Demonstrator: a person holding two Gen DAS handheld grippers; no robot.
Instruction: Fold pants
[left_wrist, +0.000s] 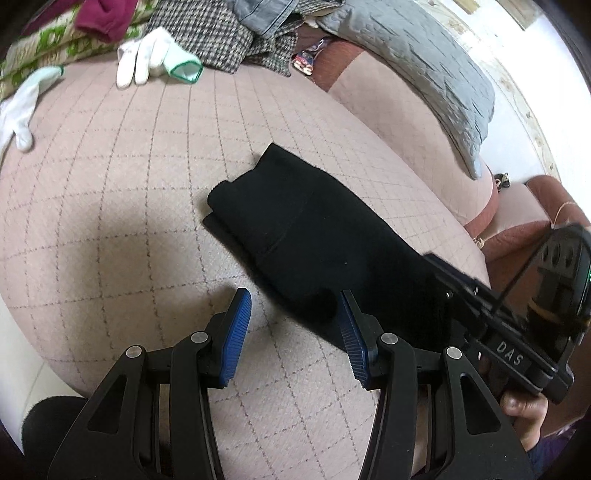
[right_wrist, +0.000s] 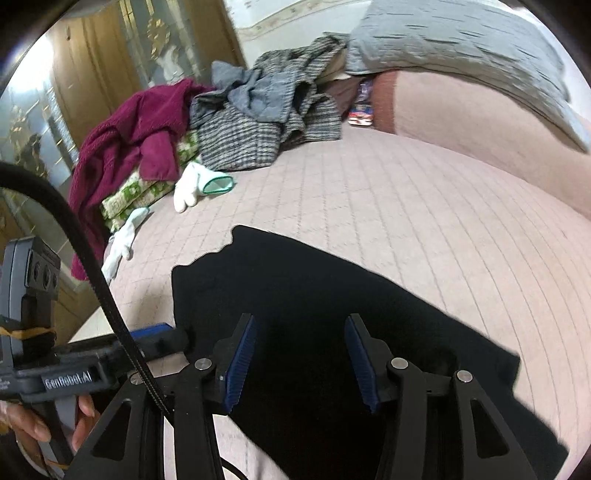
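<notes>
Right wrist: parted fingers (right_wrist: 240, 360) over black pants (right_wrist: 314, 295); left gripper (left_wrist: 291, 332) spread beside them.

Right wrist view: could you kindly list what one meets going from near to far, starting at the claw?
Right claw → black pants → bare quilted bed cover → checked grey garment → grey pillow.

Black pants (left_wrist: 295, 229) are laid on a pale pink, grid-quilted bedspread (left_wrist: 129, 177). Blue ribbed pads (right_wrist: 242, 363) are seen on black grippers; white gloves (left_wrist: 147, 57) are edged in green.
</notes>
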